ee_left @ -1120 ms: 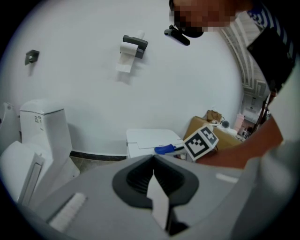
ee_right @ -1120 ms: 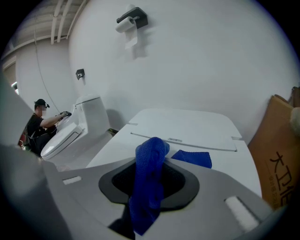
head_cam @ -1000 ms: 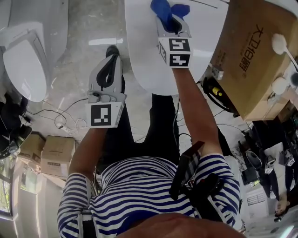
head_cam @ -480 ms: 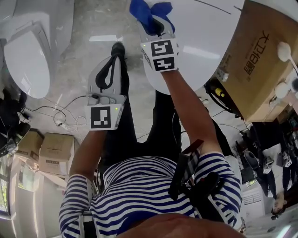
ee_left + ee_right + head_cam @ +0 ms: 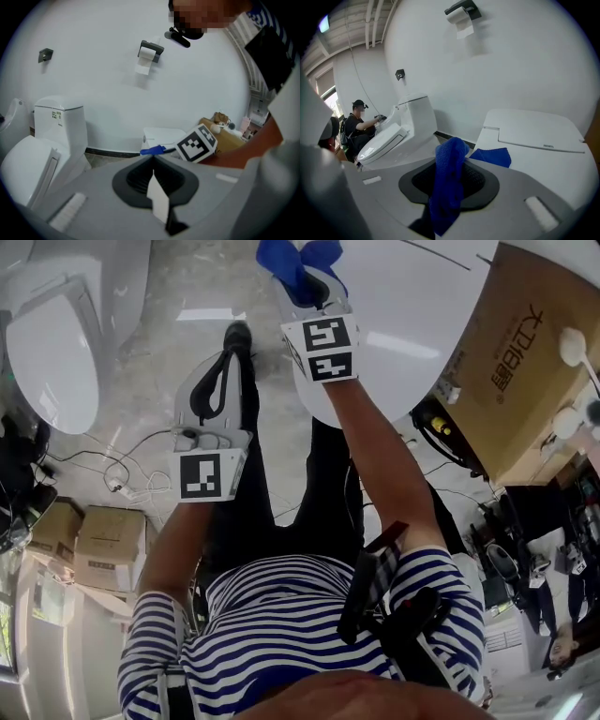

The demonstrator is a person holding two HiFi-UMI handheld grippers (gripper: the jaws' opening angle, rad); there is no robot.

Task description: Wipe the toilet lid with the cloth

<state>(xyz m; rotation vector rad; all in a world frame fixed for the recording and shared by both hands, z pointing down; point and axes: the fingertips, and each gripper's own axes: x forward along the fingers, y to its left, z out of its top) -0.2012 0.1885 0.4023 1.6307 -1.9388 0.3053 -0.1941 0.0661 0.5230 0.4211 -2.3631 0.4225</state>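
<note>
Right tongs (image 5: pixel 314 285) slid left, cloth (image 5: pixel 279 261) seemingly touching lid (image 5: pixel 412 306)

Chinese characters on cardboard box (image 5: pixel 511 367)

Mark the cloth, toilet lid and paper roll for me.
cloth (image 5: pixel 449 187), right gripper view, the fold pinched between the jaws.
toilet lid (image 5: pixel 422 296), head view, bare white top surface.
paper roll (image 5: pixel 457 16), right gripper view, the roll's front face.
</note>
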